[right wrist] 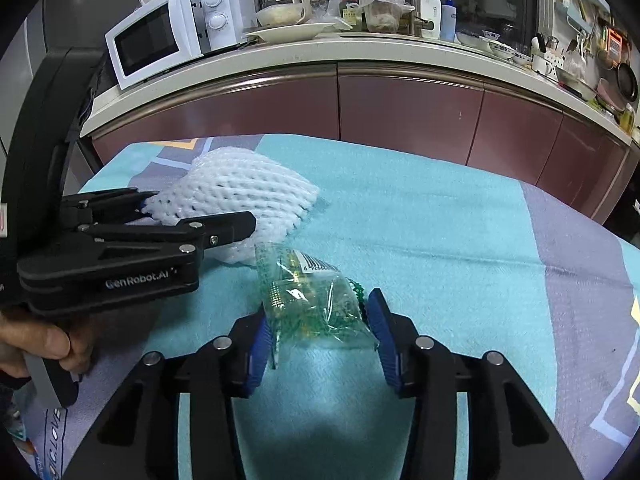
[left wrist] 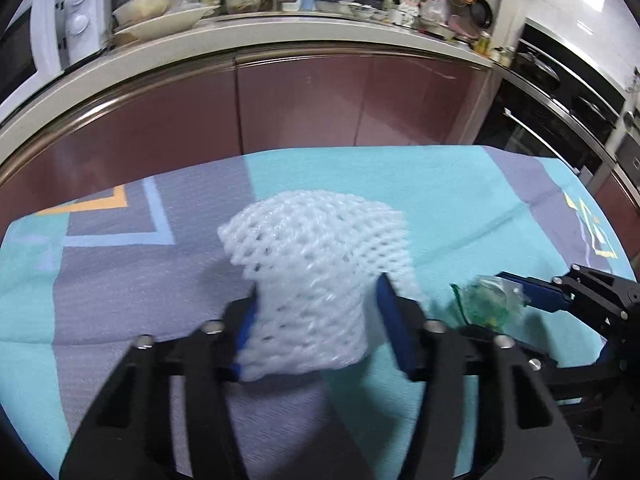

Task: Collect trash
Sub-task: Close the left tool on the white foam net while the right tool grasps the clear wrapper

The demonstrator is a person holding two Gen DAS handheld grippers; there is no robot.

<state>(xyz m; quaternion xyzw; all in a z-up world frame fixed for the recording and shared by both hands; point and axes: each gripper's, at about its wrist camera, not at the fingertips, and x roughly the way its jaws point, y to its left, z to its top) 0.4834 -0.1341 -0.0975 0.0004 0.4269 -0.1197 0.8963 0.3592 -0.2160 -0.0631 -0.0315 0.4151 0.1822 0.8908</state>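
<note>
A white foam fruit net (left wrist: 316, 240) stands on the turquoise and purple tablecloth (left wrist: 460, 200). My left gripper (left wrist: 316, 300) is shut on its lower part, and the blue pads pinch it into a waist. From the right wrist view, the same net (right wrist: 240, 188) pokes out beyond the left gripper (right wrist: 200, 208). A crumpled green clear plastic wrapper (right wrist: 316, 304) with a barcode label lies on the cloth, and my right gripper (right wrist: 318, 308) is shut on it, pads against both sides. In the left wrist view the wrapper (left wrist: 488, 300) sits at the right gripper's fingers (left wrist: 536, 292).
A person's hand (right wrist: 36, 344) holds the left gripper's handle. Behind the table runs a curved counter (right wrist: 360, 56) with maroon cabinet doors, a white microwave (right wrist: 168, 36), plates and bottles. A dark oven (left wrist: 560, 112) stands at the far right.
</note>
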